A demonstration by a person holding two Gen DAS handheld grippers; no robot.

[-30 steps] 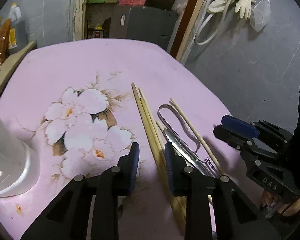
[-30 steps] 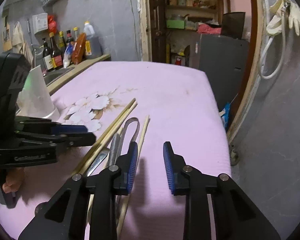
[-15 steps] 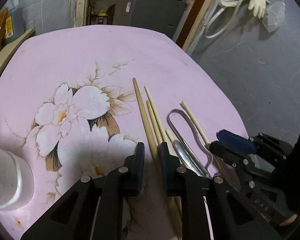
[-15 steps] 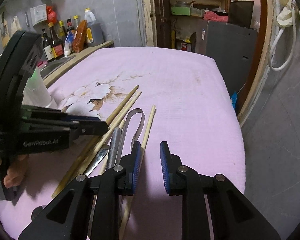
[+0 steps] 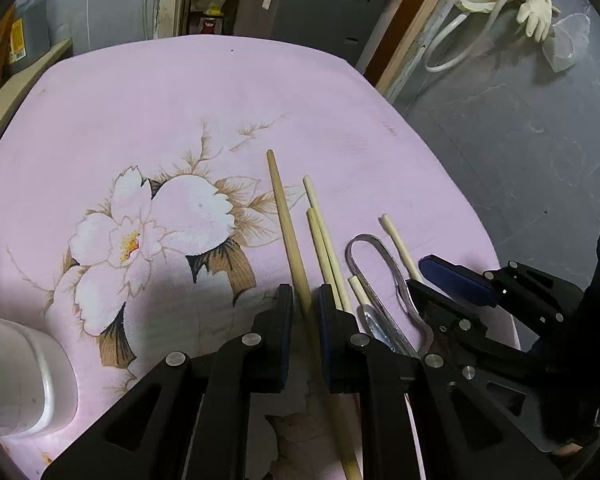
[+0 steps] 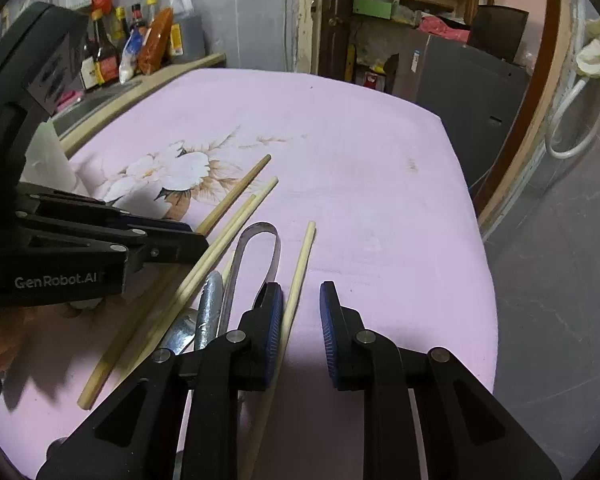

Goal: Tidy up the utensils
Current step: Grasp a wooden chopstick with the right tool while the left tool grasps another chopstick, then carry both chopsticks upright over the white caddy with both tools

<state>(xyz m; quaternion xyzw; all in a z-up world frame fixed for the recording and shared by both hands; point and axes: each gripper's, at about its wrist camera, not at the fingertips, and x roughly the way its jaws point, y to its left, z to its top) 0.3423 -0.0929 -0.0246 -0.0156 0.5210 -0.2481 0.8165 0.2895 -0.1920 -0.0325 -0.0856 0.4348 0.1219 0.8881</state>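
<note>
On the pink flowered tablecloth [image 5: 228,92] the thick pale wooden chopstick [image 5: 287,224] lies leftmost, two thinner wooden sticks [image 5: 320,232] just right of it, then the looped metal tongs [image 5: 376,256], and a lone thin wooden stick [image 6: 300,268] furthest right. White plastic cup [image 5: 20,380] sits far left.

Domestic kitchen — lived-in, cramped. Evidence: sauce and oil bottles [image 6: 140,40] on a counter ledge at 10 o'clock in the right wrist view; table under a pink floral cloth [image 5: 220,100]; rubber gloves [image 5: 532,4] and a hose [image 5: 448,52] on the grey wall at 1 o'clock; cluttered shelves [image 6: 400,4] through a doorway at 12 o'clock.
</note>
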